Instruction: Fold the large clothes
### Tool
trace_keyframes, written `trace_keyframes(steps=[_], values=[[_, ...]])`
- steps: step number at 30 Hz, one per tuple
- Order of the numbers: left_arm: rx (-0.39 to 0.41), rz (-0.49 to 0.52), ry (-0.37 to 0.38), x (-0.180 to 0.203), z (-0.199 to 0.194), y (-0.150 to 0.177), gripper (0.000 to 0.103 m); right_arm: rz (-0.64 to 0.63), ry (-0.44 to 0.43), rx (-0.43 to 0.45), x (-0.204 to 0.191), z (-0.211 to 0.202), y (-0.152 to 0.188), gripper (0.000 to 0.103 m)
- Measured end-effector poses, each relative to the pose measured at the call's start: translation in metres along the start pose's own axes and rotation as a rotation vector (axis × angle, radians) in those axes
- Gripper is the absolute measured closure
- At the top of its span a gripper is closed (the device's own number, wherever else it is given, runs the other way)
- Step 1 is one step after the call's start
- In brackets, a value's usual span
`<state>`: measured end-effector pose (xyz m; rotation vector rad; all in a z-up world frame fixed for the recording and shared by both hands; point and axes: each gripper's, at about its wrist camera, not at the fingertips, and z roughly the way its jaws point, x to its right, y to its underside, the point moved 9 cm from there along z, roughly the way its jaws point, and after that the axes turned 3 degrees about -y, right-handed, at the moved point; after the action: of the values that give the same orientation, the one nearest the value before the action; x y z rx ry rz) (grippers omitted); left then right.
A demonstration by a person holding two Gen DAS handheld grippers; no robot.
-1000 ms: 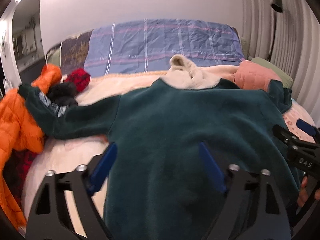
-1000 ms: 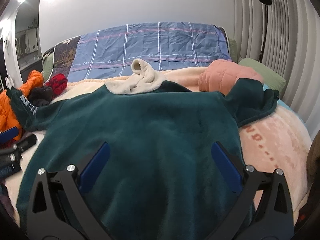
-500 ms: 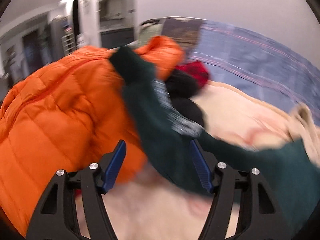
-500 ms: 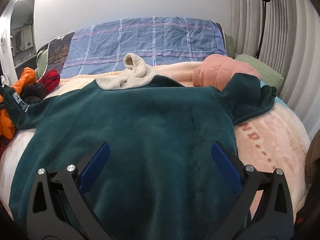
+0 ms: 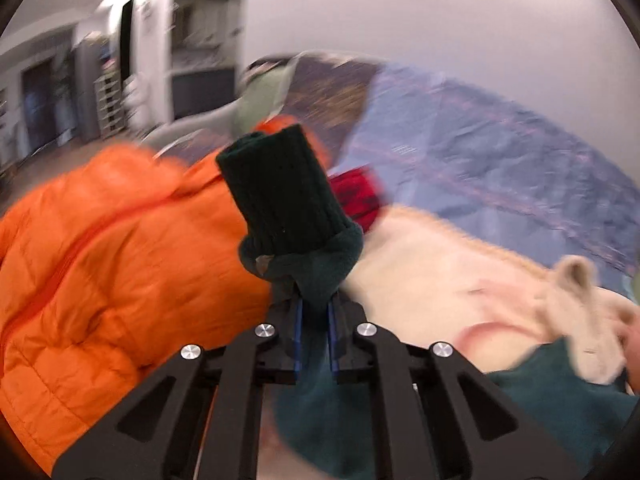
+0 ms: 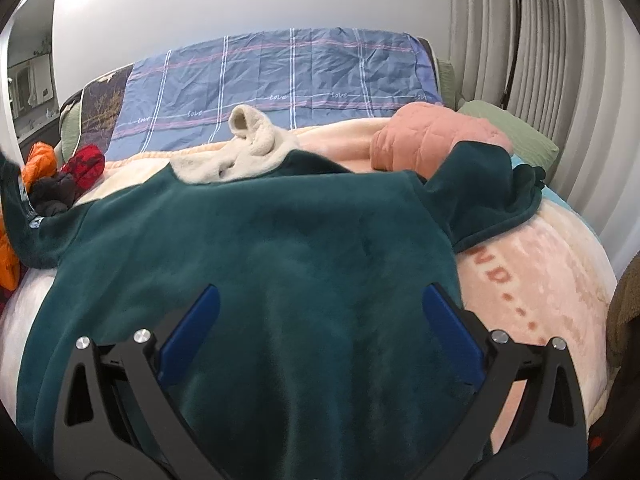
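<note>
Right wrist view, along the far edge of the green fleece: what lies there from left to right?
Orange jacket → red garment → cream hood → pink quilted bundle → green pillow.

A bed (image 6: pixel 560 264) in a peach blanket; green fleece sweater (image 6: pixel 280 260), orange jacket (image 5: pixel 100 260) atop.

Our right gripper (image 6: pixel 318 332), its blue-padded jaws spread wide, hovers over the dark green fleece sweatshirt (image 6: pixel 280 248) lying flat on the pale pink blanket (image 6: pixel 532 280). We see its left sleeve (image 6: pixel 16 208) lifted at the frame edge.
</note>
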<state>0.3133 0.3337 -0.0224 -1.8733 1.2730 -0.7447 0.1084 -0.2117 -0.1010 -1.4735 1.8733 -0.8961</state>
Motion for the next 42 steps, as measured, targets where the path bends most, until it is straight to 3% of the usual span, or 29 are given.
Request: trace_keyframes(steps=[2, 6, 10, 14, 16, 17, 18, 21, 24, 27, 29, 31, 36, 40, 42], values=[[0.045, 0.052, 0.086, 0.044, -0.03, -0.008, 0.094, 0.014, 0.004, 0.013, 0.006, -0.002, -0.004, 0.002], [0.125, 0.224, 0.322, 0.172, -0.109, -0.006, 0.094, 0.048, 0.016, 0.028, 0.021, -0.004, -0.006, 0.002], [0.135, 0.359, 0.549, 0.289, -0.175, 0.031, 0.094, 0.082, 0.036, 0.026, 0.04, -0.007, -0.004, 0.002], [0.048, 0.484, 0.708, 0.386, -0.202, 0.101, 0.093, 0.121, 0.054, 0.024, 0.061, -0.011, 0.0, 0.002], [-0.049, 0.567, 0.745, 0.422, -0.2, 0.153, 0.083, 0.122, 0.065, 0.022, 0.067, -0.013, 0.001, 0.002], [-0.094, 0.606, 0.74, 0.433, -0.195, 0.181, 0.069, 0.121, 0.063, 0.018, 0.072, -0.013, 0.003, 0.002], [-0.11, 0.625, 0.73, 0.435, -0.193, 0.198, 0.063, 0.125, 0.054, 0.01, 0.076, -0.013, 0.004, 0.002], [-0.142, 0.678, 0.697, 0.419, -0.182, 0.23, 0.058, 0.161, -0.017, -0.018, 0.084, -0.01, 0.007, 0.002], [-0.089, 0.681, 0.605, 0.369, -0.176, 0.223, 0.035, 0.209, -0.133, -0.051, 0.086, -0.005, 0.004, 0.002], [0.001, 0.68, 0.453, 0.304, -0.16, 0.204, 0.029, 0.219, -0.234, -0.058, 0.074, 0.003, -0.013, 0.002], [0.007, 0.667, 0.36, 0.256, -0.146, 0.197, 0.024, 0.174, -0.317, -0.05, 0.057, 0.012, -0.029, 0.002], [-0.023, 0.647, 0.312, 0.225, -0.133, 0.186, 0.023, 0.135, -0.363, -0.071, 0.041, 0.027, -0.04, 0.002], [-0.128, 0.609, 0.206, 0.155, -0.094, 0.199, 0.021, 0.176, -0.439, -0.279, 0.008, 0.101, -0.05, 0.002], [-0.185, 0.579, 0.187, 0.14, -0.072, 0.211, 0.021, 0.268, -0.479, -0.356, 0.003, 0.129, -0.054, 0.021], [-0.204, 0.567, 0.187, 0.142, -0.063, 0.214, 0.021, 0.323, -0.505, -0.356, 0.011, 0.129, -0.058, 0.023]])
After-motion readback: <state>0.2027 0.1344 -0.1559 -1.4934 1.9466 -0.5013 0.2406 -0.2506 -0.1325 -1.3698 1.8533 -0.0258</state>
